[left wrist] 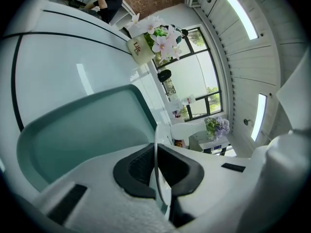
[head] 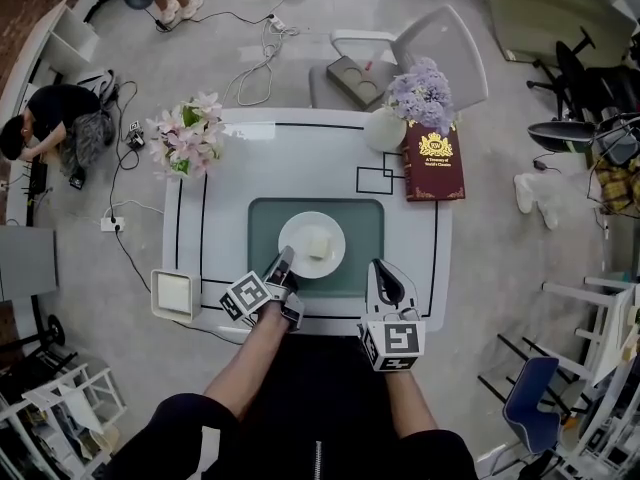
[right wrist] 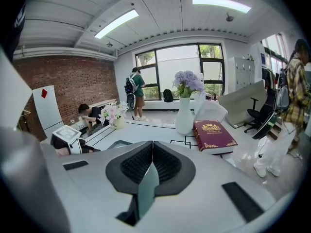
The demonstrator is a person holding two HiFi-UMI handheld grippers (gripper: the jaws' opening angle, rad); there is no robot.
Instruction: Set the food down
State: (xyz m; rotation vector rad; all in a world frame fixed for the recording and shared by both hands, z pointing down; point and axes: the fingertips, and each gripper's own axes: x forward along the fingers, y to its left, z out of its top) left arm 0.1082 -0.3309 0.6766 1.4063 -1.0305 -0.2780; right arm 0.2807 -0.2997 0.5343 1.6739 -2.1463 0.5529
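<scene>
A white plate (head: 297, 234) with a pale block of food (head: 318, 241) rests on the green placemat (head: 360, 228) in the middle of the white table (head: 300, 153). My left gripper (head: 285, 262) is at the plate's left front rim and shut on it. In the left gripper view the thin plate rim (left wrist: 156, 149) stands edge-on between the dark pads, with the placemat (left wrist: 82, 130) behind. My right gripper (head: 378, 268) hovers at the mat's front right, apart from the plate. Its pads (right wrist: 167, 164) meet with nothing between them.
A red book (head: 434, 160) and a white vase of purple flowers (head: 420, 93) stand at the table's far right. Pink flowers (head: 188, 133) are at the far left corner, and a white square box (head: 174, 293) at the near left. A chair (head: 420, 53) is behind the table. A person crouches (head: 50, 118) at the far left.
</scene>
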